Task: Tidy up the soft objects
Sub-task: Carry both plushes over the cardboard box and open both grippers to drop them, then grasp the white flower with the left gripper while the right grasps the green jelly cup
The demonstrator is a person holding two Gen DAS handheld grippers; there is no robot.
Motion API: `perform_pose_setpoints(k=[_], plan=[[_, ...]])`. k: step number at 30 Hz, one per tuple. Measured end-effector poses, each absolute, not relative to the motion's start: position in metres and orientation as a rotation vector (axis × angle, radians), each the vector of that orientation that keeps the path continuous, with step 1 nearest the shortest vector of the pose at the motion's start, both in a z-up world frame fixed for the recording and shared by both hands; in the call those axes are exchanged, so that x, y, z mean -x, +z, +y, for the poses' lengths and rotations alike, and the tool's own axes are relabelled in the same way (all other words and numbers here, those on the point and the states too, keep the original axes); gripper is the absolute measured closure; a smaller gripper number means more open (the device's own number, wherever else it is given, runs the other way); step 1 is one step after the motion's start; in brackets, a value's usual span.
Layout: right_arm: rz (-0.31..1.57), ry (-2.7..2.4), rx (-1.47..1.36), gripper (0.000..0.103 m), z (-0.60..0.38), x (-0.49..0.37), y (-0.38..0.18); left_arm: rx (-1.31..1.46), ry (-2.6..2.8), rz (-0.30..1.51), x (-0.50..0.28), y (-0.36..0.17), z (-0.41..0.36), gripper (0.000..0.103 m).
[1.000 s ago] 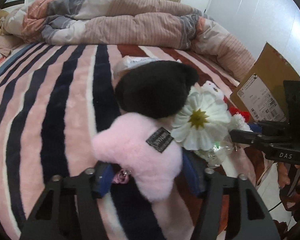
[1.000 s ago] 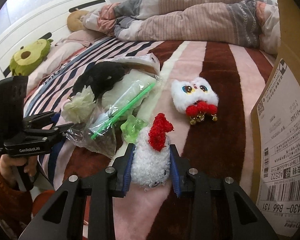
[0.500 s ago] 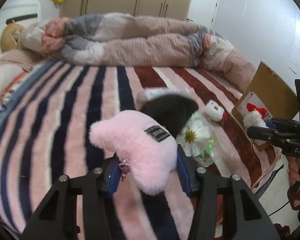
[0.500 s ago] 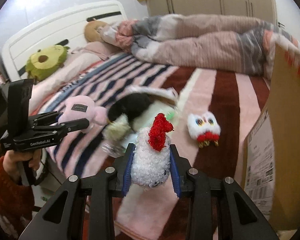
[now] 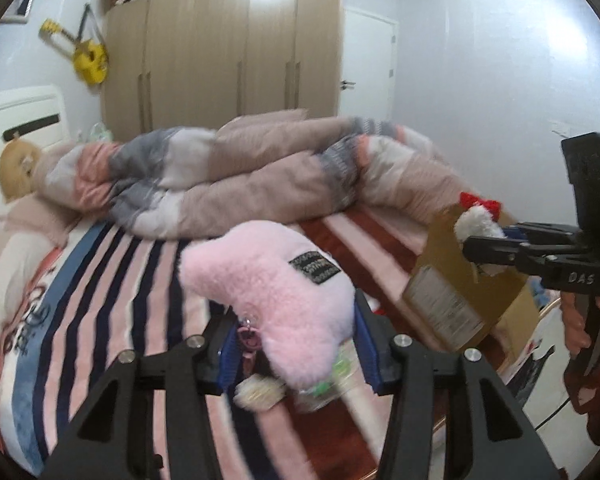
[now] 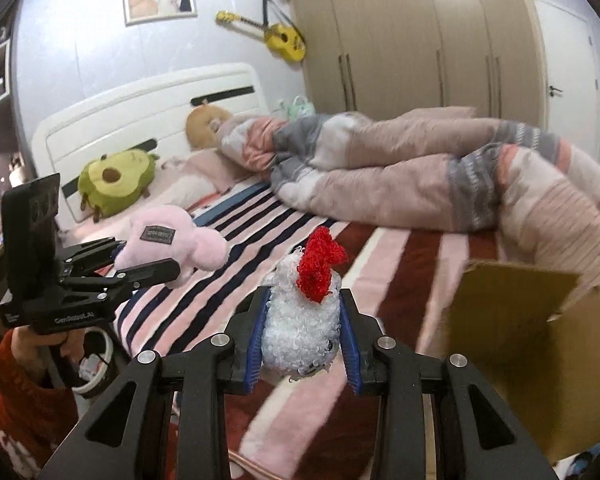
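Carrying both toys above the striped bed [image 6: 400,256], I keep the right gripper [image 6: 302,346] clamped on the white chicken plush [image 6: 300,336] beside the cardboard box [image 6: 540,344], the left gripper [image 5: 296,344] pinching the pink plush [image 5: 276,284], releasing only above the opening.

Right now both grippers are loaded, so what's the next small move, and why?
Probably carry the right gripper a little to its right, over the open cardboard box. It is clamped on the white curly plush with the red comb, held above the striped blanket, beside the box. The left gripper holds the pink plush.
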State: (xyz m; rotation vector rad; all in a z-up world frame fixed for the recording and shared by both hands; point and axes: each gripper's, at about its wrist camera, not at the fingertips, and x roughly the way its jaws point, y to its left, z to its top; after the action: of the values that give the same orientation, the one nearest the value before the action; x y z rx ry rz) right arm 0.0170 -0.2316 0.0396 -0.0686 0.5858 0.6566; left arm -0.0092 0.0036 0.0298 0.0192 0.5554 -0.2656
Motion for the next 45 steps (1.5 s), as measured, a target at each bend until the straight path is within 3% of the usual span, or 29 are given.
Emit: perform_pose_setpoints(k=[8,16,24,27,29,31,38,45], plan=[[0.576,0.543,0.033,0.074,-0.312,-0.025,0.048,-0.080,-0.417,0.540,-0.017,0.059,-0.091,0.057],[0.687,0.421,0.063,0.071,-0.368,-0.050,0.010,-0.146,-0.580,0.597,-0.057,0.064,-0.187,0.057],[0.722,0.374,0.100,0.056,-0.378,-0.061,-0.012,-0.216,-0.623,0.731,-0.092,0.039,-0.237,0.055],[0.717,0.376,0.109,0.055,-0.379,-0.057,-0.011,-0.233,-0.617,0.747,-0.097,0.034,-0.247,0.049],[0.715,0.383,0.113,0.054,-0.378,-0.053,-0.010,-0.242,-0.617,0.747,-0.098,0.033,-0.248,0.029],[0.709,0.373,0.127,0.053,-0.378,-0.049,-0.007,-0.245,-0.609,0.727,-0.095,0.035,-0.246,0.017],[0.673,0.390,0.141,0.050,-0.364,-0.032,0.009,-0.226,-0.535,0.652,-0.077,0.059,-0.204,0.010],[0.588,0.476,0.157,0.050,-0.313,-0.010,0.038,-0.166,-0.362,0.592,-0.048,0.078,-0.111,0.003]])
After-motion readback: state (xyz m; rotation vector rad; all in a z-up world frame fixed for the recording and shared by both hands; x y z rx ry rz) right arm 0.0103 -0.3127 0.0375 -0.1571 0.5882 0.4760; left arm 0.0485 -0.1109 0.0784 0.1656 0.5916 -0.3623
